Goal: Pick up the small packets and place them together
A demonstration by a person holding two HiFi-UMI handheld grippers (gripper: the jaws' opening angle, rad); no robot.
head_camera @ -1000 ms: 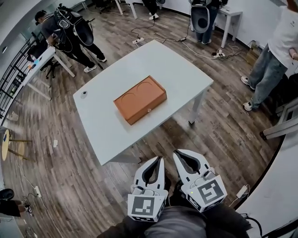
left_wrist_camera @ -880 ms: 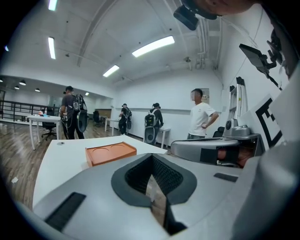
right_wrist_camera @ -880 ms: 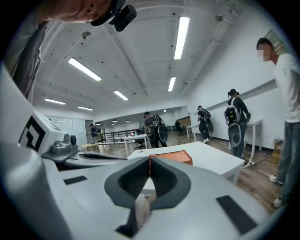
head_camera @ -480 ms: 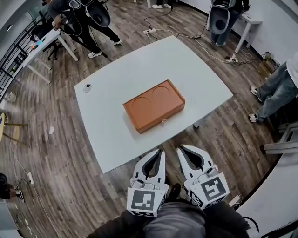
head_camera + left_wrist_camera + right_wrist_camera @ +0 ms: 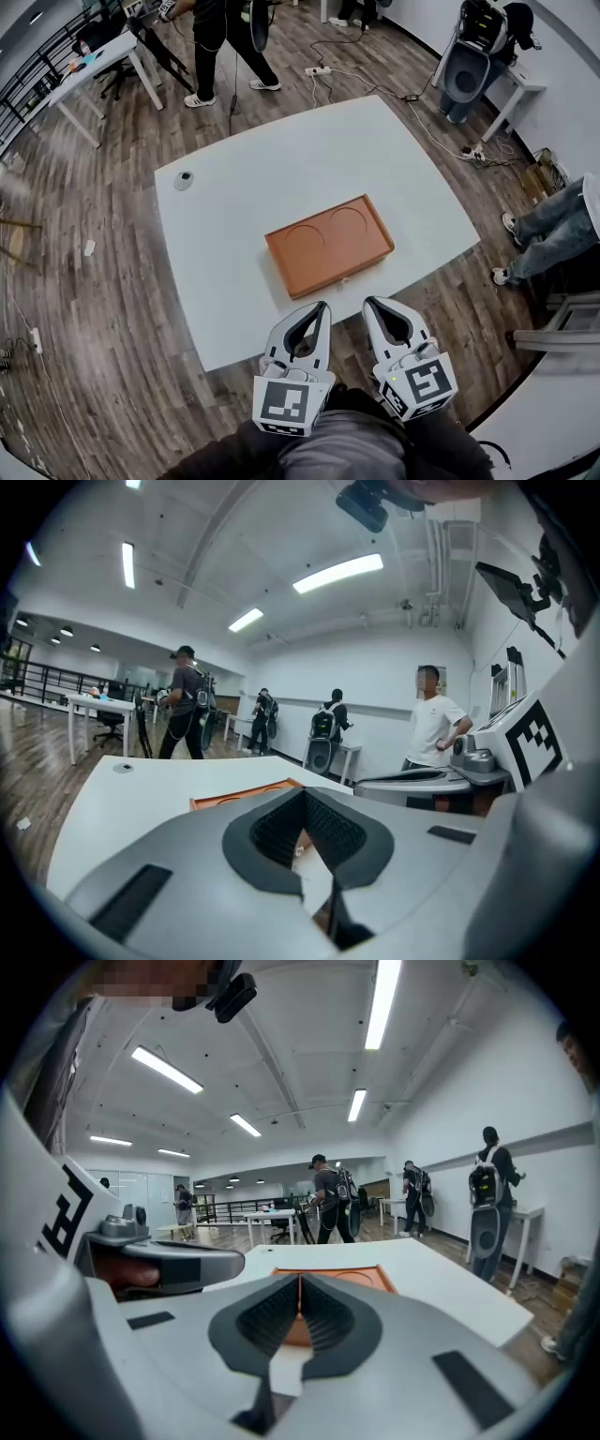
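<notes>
Hovering at the near edge of the white worktop (image 5: 253, 187) with left claw (image 5: 322, 307) and right claw (image 5: 370, 303) both closed, empty. Seeing no small packets; maybe inside the orange box (image 5: 328, 246). Likely light, soft, slippery; best pinched at one edge.

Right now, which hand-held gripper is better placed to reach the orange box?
The right hand-held gripper, slightly: the box lies straight ahead of its shut jaws, but off-centre for the left one.

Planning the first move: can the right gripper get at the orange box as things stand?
Probably yes. Only bare white table lies between the right gripper and the orange box; nothing stands in the way. Its jaws are shut and empty.
</notes>
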